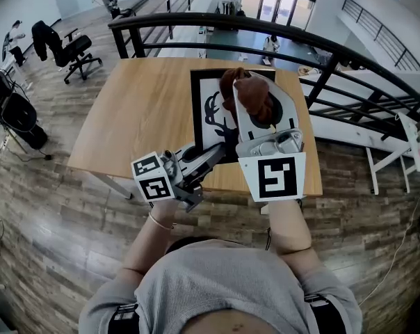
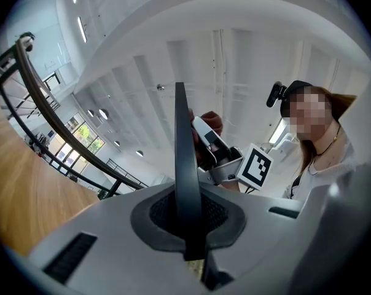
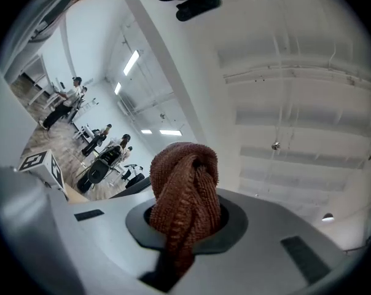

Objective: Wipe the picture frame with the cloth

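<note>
Head view looks down on a black rectangular picture frame [image 1: 208,99] with a white mat and a dark deer silhouette, on a light wooden table [image 1: 140,110]. Only the frame's left side and top edge show. Its right half is covered by the right gripper [image 1: 262,120] and the bunched rust-brown knitted cloth [image 1: 254,91] held above it. The frame's near edge is covered too, where the left gripper [image 1: 213,155] comes in from the near left corner. From this angle the frame seems tipped up off the table at the near end, though the contact line is hidden.

Left gripper view shows the frame edge-on, as a thin dark slab [image 2: 182,152] rising between the jaws of the left gripper [image 2: 188,226]. The jaws are closed tight on the frame. The pads themselves sit below the grey housing and cannot be seen. The frame's face does not show here. Just right of the slab the right gripper [image 2: 219,155] is partly cut off by it, with a bit of brown above it.

Right gripper view shows the right gripper [image 3: 185,232] clamped on the cloth [image 3: 185,195]. The cloth bulges in a knotted wad above the jaws, and its lower end disappears into the dark slot. The frame is outside this view.
</note>
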`<state>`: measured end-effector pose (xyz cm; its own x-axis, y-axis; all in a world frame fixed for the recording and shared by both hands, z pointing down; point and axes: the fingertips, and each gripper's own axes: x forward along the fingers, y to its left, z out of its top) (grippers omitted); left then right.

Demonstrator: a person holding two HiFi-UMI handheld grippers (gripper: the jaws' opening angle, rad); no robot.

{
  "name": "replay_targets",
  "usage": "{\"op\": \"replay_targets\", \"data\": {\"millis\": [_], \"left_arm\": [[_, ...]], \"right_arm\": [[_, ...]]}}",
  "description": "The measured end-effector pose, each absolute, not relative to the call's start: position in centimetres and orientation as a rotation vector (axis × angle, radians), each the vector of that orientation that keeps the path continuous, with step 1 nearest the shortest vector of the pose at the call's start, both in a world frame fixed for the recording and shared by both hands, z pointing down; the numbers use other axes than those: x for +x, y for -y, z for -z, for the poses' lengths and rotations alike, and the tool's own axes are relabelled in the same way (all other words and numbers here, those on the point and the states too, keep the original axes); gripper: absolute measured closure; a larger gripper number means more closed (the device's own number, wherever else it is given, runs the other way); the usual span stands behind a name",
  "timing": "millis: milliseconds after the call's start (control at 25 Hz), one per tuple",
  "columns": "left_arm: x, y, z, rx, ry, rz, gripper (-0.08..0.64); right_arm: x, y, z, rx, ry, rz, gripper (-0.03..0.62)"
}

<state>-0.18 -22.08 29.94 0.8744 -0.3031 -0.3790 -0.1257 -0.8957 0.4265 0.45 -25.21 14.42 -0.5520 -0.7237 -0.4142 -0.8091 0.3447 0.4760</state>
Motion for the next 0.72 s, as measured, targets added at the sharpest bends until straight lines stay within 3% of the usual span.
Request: {"op": "replay_targets", "data": {"millis": [200, 720], "left_arm": [[-0.3, 22.0, -29.7, 2.664, 0.313, 0.626, 0.541], [-0.4, 22.1, -29.9, 2.643, 0.310, 0.657, 0.541]], "right_arm": [[0.2, 24.9, -16.7, -1.486, -2.577, -1.177, 0.546], [0.3, 24.4, -19.0, -1.448, -2.662, -1.053, 0.546]]}}
